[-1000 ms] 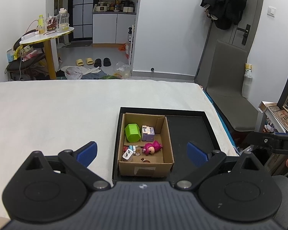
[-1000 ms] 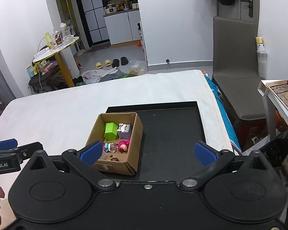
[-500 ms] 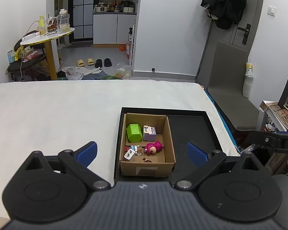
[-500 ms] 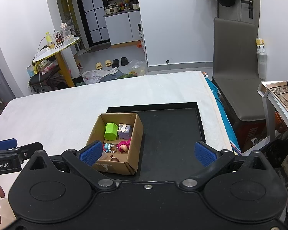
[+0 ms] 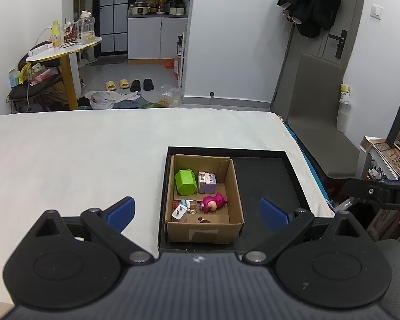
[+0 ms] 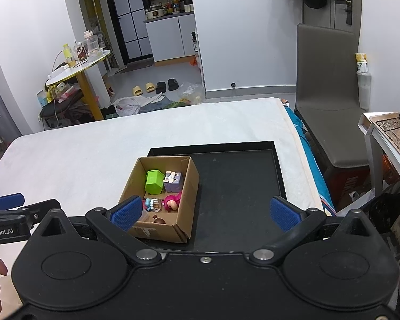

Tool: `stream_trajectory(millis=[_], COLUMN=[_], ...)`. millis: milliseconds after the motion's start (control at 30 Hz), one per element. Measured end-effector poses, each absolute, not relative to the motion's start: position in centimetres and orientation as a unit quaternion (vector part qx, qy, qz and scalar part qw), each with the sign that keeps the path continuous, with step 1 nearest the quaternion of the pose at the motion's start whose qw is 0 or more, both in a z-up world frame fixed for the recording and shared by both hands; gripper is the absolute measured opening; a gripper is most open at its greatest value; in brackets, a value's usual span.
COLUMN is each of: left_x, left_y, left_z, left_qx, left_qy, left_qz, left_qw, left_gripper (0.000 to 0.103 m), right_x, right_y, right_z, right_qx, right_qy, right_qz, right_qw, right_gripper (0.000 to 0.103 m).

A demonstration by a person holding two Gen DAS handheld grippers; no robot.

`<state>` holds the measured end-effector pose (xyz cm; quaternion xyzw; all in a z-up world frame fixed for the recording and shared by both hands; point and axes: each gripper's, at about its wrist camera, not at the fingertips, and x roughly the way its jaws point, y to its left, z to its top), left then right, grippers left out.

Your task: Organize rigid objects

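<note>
Both grippers, left gripper and right gripper, hung spread wide and gripping nothing. Little had changed since a second earlier: the left view had only eased slightly closer. The toys — green block, purple cube, pink figure — lay in the cardboard box on the black tray, which fits sorting finished or pending.
</note>
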<state>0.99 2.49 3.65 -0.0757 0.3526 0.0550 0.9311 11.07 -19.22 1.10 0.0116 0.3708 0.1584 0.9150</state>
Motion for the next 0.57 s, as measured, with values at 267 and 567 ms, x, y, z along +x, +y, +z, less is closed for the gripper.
stream_trajectory(millis=[267,567], left_x=[1.2,1.6], left_y=[2.6,2.9], left_z=[3.2,2.8], left_qx=[-0.074,-0.079], left_qy=[0.358,0.356], left_qz=[0.058,0.053], left_qw=[0.929,0.929], left_gripper=[0.099,0.099], right_x=[11.4,11.8], right_y=[-19.2,-19.0], right_z=[0.7,0.1], right_qx=[0.012,0.010], right_qy=[0.375,0.383], right_qz=[0.157,0.160], right_qw=[0.913,0.910], right_gripper=[0.103,0.103])
